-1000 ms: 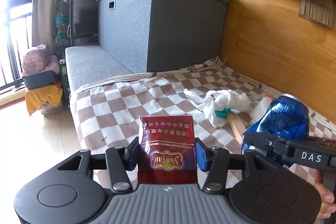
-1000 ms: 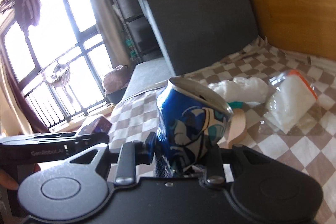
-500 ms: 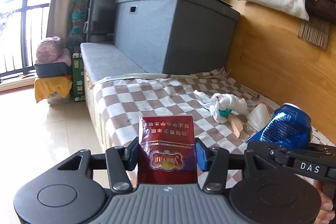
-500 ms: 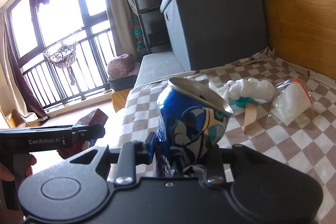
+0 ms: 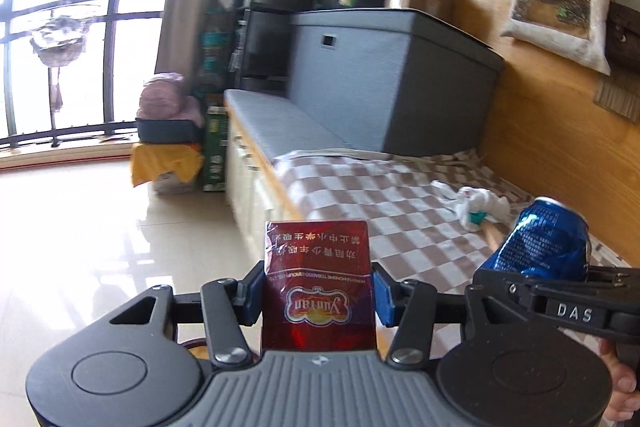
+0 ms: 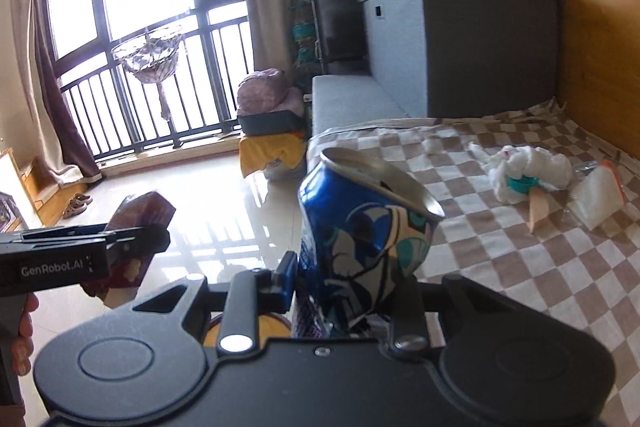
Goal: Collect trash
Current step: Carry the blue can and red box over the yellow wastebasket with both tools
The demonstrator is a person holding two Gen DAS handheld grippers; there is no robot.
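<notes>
My left gripper (image 5: 318, 297) is shut on a red cigarette pack (image 5: 318, 283), held upright over the floor beside the bed edge. My right gripper (image 6: 352, 291) is shut on a dented blue drink can (image 6: 360, 239). The can also shows at the right of the left wrist view (image 5: 544, 243), and the pack at the left of the right wrist view (image 6: 132, 239). On the checkered bed cover (image 6: 520, 267) lie a crumpled white tissue wad (image 6: 528, 167) with a teal cap (image 6: 522, 183), a wooden stick (image 6: 538, 207) and a clear plastic bag (image 6: 598, 195).
A grey storage box (image 5: 400, 79) stands at the head of the bed by a wooden wall (image 5: 560, 131). A grey bench cushion (image 5: 276, 123) runs along it. A yellow-draped stack (image 5: 168, 151) sits on the glossy tile floor (image 5: 100, 227). A round orange rim (image 6: 248, 327) shows below my right gripper.
Both grippers have drawn back and swung left, away from the bed and out over the floor, still holding the pack and the can. The trash on the bed looks farther off.
</notes>
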